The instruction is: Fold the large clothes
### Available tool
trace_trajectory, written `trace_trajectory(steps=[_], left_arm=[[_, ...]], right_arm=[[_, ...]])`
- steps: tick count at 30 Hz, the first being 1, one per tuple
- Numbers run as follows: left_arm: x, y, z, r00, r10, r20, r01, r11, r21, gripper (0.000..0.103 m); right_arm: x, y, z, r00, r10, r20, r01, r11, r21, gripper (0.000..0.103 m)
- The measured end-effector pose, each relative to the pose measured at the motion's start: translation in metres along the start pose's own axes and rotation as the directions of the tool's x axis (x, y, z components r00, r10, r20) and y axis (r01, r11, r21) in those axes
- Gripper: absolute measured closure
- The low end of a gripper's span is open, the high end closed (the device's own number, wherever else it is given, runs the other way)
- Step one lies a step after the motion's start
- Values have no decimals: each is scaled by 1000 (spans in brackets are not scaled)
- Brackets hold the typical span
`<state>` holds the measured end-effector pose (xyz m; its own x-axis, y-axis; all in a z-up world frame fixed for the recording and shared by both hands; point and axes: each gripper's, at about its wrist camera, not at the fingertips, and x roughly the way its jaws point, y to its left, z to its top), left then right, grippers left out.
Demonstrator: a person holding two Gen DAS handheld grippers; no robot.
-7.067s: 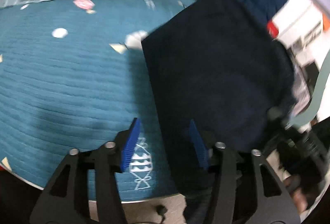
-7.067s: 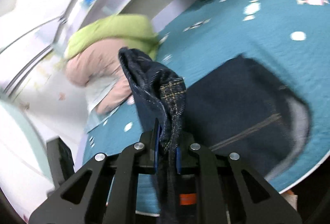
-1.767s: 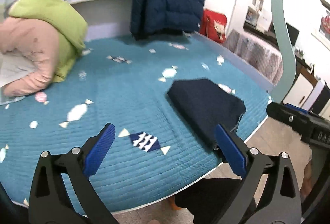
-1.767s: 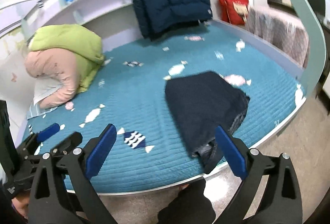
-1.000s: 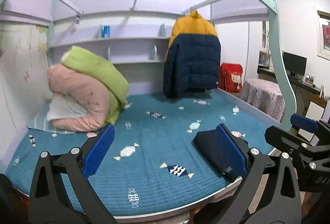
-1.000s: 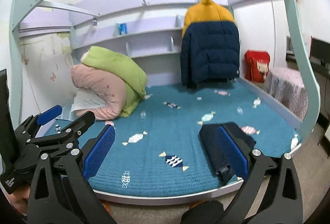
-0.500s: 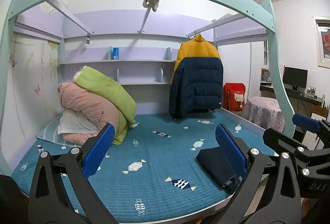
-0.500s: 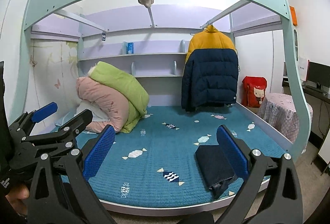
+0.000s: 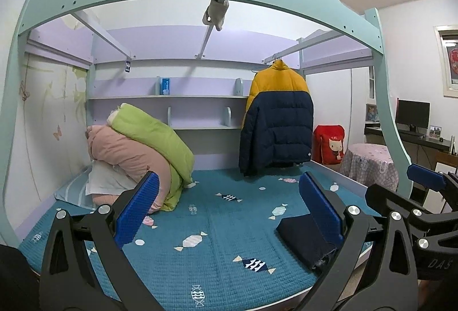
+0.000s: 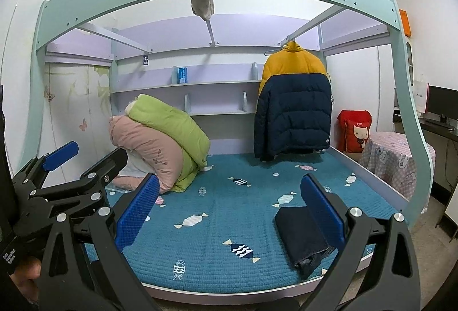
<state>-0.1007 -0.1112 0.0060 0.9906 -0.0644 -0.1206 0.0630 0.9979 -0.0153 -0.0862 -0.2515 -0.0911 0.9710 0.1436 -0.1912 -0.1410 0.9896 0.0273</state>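
Your left gripper (image 9: 226, 213) sits nearest the lens in its own view, its blue-padded fingers (image 9: 137, 208) spread wide and gripping nothing; your right gripper (image 10: 229, 213) is the same, fingers apart and empty, held off the bed's front edge. Just beyond them, the folded dark navy garment (image 10: 300, 228) lies on the teal quilted bed cover with candy and fish prints (image 10: 223, 213), close to the front right corner of the bed, its near end almost at the front edge. Its long axis runs roughly front to back, leaning a little to the left as it goes away from you. It lies ahead and to the right of both grippers, partly behind each one's right-hand finger, so your right hand is likely the nearer one should it need touching again. It looks compact and squared, so I'd judge the fold done, with only a loose bit at the near end. Farther back, a rolled green and pink quilt (image 10: 169, 139) leans in the rear left corner, and a yellow and navy puffer jacket (image 10: 292, 105) hangs at the rear right.
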Motion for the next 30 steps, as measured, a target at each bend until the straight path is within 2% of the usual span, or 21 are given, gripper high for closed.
trace_trajectory(steps=[30], left_arm=[[10, -4, 0, 1000, -23, 9, 23, 999, 27, 5]], right_arm=[[3, -11, 0, 999, -32, -11, 32, 999, 31, 8]])
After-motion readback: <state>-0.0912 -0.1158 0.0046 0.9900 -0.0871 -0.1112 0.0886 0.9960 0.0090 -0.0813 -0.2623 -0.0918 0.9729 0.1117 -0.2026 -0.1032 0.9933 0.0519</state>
